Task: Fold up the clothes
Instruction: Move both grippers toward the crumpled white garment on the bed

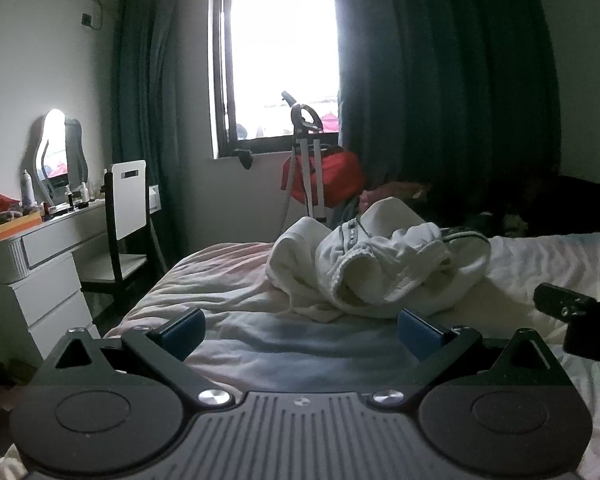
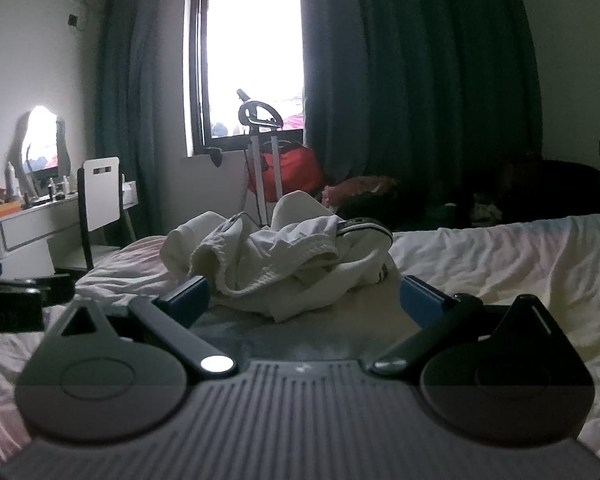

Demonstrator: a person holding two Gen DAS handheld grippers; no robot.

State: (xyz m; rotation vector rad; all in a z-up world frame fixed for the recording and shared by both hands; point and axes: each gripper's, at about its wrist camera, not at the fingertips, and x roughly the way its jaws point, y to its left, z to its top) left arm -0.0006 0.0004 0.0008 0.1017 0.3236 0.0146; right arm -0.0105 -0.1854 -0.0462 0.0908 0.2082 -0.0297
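Observation:
A crumpled white garment with ribbed cuffs and a dark-striped band lies heaped on the bed. In the left wrist view my left gripper is open, low over the sheet, a short way in front of the heap and empty. The right gripper shows as a black part at the right edge. In the right wrist view the same garment lies just beyond my right gripper, which is open and empty, its blue-padded fingertips flanking the near edge of the heap. The left gripper's black body shows at the left edge.
The bed sheet is wrinkled and pale. A white dressing table with a mirror and bottles and a chair stand left of the bed. Behind the bed are a window, dark curtains, a red bag on a stand, and dark clothes.

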